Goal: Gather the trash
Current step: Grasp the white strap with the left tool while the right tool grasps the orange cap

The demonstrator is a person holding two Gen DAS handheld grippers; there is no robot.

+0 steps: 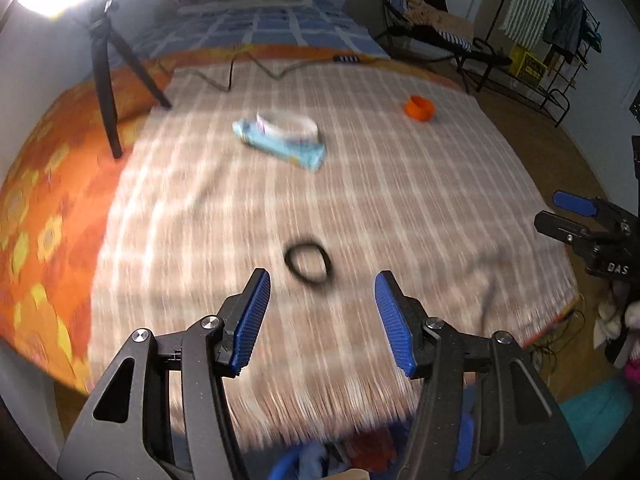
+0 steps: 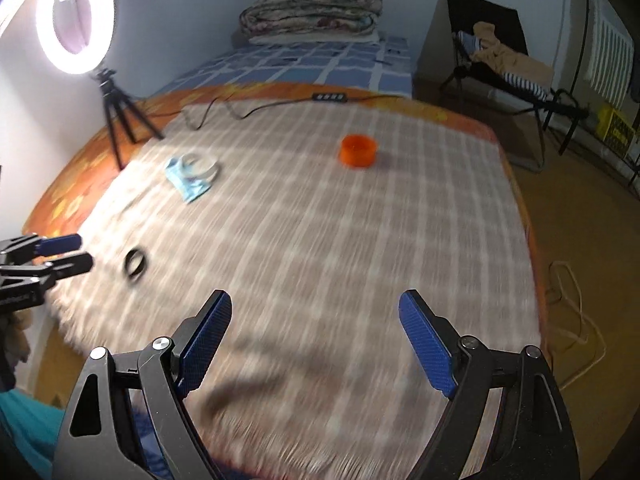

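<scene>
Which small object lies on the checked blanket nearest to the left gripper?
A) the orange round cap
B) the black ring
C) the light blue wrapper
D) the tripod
B: the black ring lies just beyond the tips of the open left gripper, while the light blue wrapper and the orange round cap lie farther up the checked blanket.

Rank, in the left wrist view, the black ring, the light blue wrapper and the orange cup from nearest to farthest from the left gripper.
From the left gripper:
1. Black ring, just ahead of the fingertips, near centre.
2. Light blue wrapper, farther up the checked blanket, slightly left, with a clear ring on it.
3. Orange cup, farthest, off to the right.
</scene>
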